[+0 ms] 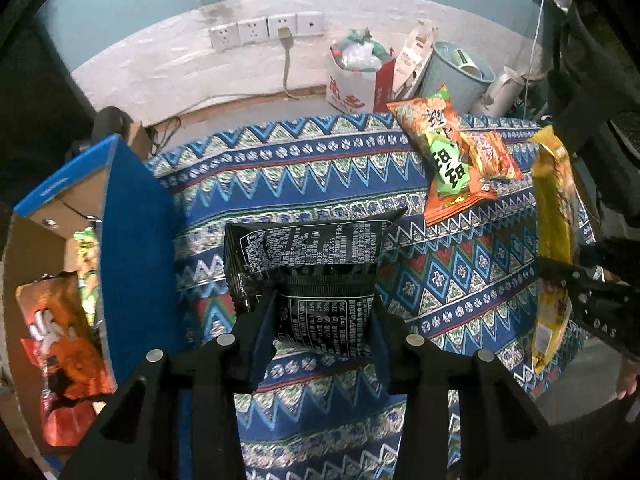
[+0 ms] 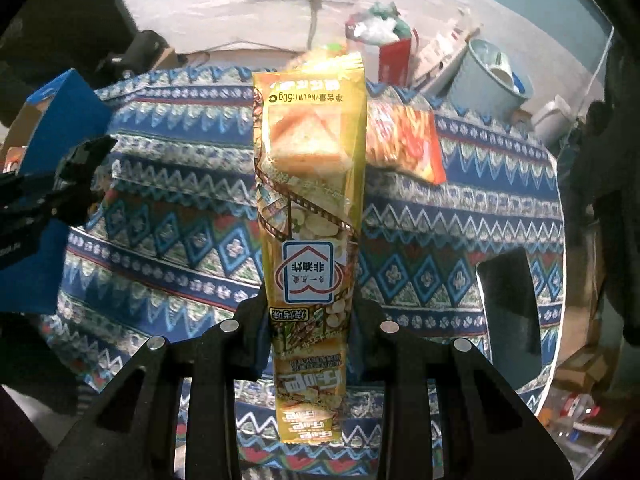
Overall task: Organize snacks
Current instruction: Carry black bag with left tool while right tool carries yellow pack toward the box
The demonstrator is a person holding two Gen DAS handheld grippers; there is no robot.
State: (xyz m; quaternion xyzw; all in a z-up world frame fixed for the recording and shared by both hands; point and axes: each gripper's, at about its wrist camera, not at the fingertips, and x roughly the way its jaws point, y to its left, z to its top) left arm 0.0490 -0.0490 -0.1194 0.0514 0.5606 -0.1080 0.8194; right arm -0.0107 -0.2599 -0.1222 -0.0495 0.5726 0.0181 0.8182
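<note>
My left gripper (image 1: 322, 316) is shut on a black snack bag (image 1: 308, 260) and holds it above the patterned tablecloth (image 1: 304, 168). My right gripper (image 2: 310, 320) is shut on a long yellow snack bag (image 2: 310, 184), held upright above the cloth; it also shows in the left wrist view (image 1: 554, 216). A blue cardboard box (image 1: 120, 216) stands at the left and holds an orange snack bag (image 1: 60, 344) and a green one (image 1: 86, 264). Orange snack bags (image 1: 452, 152) lie stacked at the table's far right, also in the right wrist view (image 2: 404, 140).
Behind the table stand a red-and-white bag of rubbish (image 1: 356, 80), a pale blue bin (image 1: 456, 72) and a white jug (image 1: 502, 92). Wall sockets (image 1: 266, 30) with a plugged cable sit on the back wall. The left gripper (image 2: 52, 196) shows near the box (image 2: 52, 120).
</note>
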